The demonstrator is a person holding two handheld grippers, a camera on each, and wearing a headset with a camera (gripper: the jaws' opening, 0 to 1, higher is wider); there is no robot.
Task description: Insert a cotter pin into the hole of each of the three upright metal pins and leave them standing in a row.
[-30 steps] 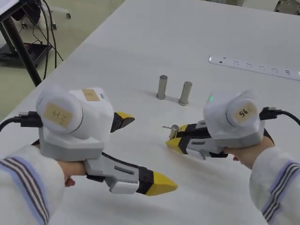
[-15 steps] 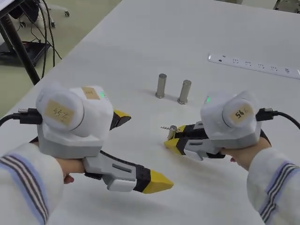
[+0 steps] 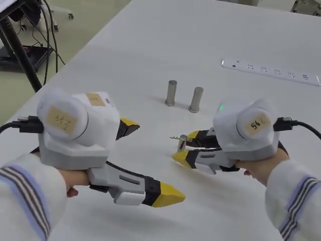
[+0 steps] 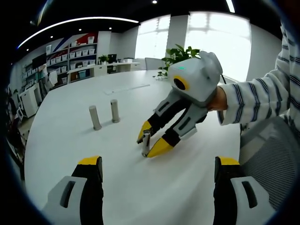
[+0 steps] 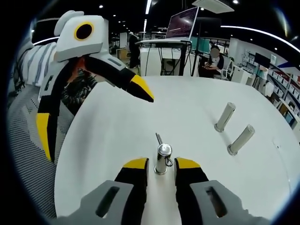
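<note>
Two bare upright metal pins [image 3: 171, 93] [image 3: 196, 99] stand side by side mid-table; they also appear as pins [image 5: 225, 117] [image 5: 241, 139] and pins [image 4: 95, 117] [image 4: 115, 111]. A third metal pin [image 5: 163, 159] stands nearer, with a thin cotter pin [image 5: 158, 138] sticking out of its top. My right gripper [image 3: 184, 146] is shut on this pin [image 3: 183, 142], its yellow tips on either side. My left gripper [image 3: 148, 160] hovers to the left of it, open wide and holding nothing. From the left gripper [image 4: 157, 161], the right gripper [image 4: 151, 139] and its pin [image 4: 146, 143] lie straight ahead.
A white power strip [image 3: 271, 72] lies at the back right of the white table [image 3: 150, 45]. The table's left edge drops to the floor, where a black stand [image 3: 20, 50] and cables sit. A person sits at a far desk [image 5: 213, 58].
</note>
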